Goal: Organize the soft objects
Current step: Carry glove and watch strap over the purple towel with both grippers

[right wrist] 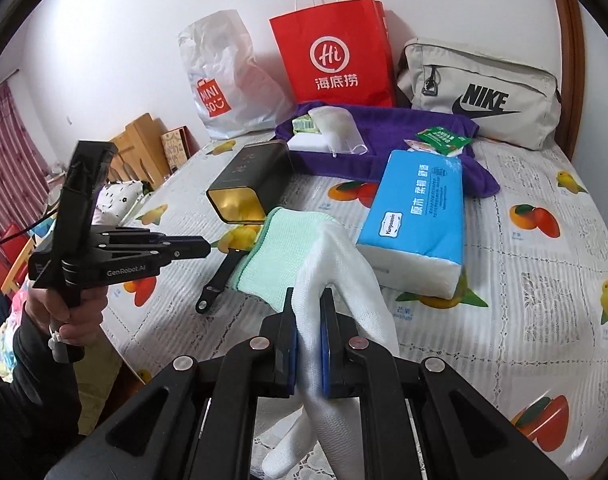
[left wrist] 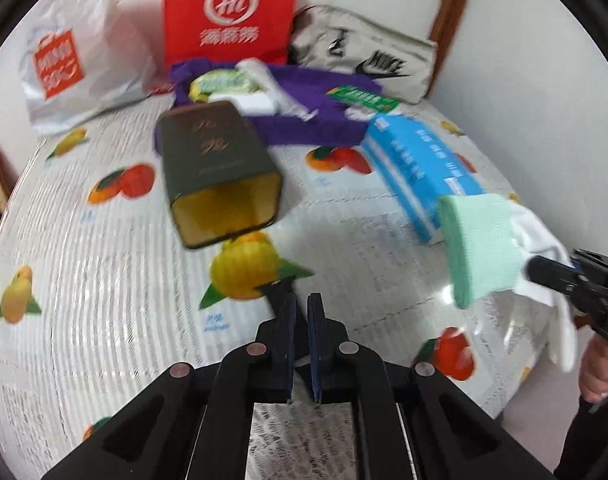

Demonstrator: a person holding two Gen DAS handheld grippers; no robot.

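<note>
Spreading under everything: round table in clear plastic over fruit-printed cloth [right wrist: 504,264], edge curving away at 5 o'clock and at 8 o'clock in the right wrist view. Standing against the wall at 12 o'clock: red paper shopping bag [right wrist: 336,52], white crinkled plastic bag [right wrist: 231,76], grey fabric pouch with black logo [right wrist: 480,92]. Lying before them: purple towel [right wrist: 384,156]. Resting at 1 o'clock: blue soft pack of tissues [right wrist: 418,216]. Lying open-mouthed at 11 o'clock: dark green rectangular tin [right wrist: 249,184].

Hanging off the table: white knitted glove with mint-green cuff [right wrist: 304,256], long axis running from 6 toward 11 o'clock, cuff foremost. Clenching it at mid-length: right gripper [right wrist: 308,300], so clearly the nearer one. Hovering at 9 o'clock, clenched on nothing: left gripper [left wrist: 301,300].

Probably carrying the glove toward the tin mouth; open room between, tissue pack close on the right.
</note>
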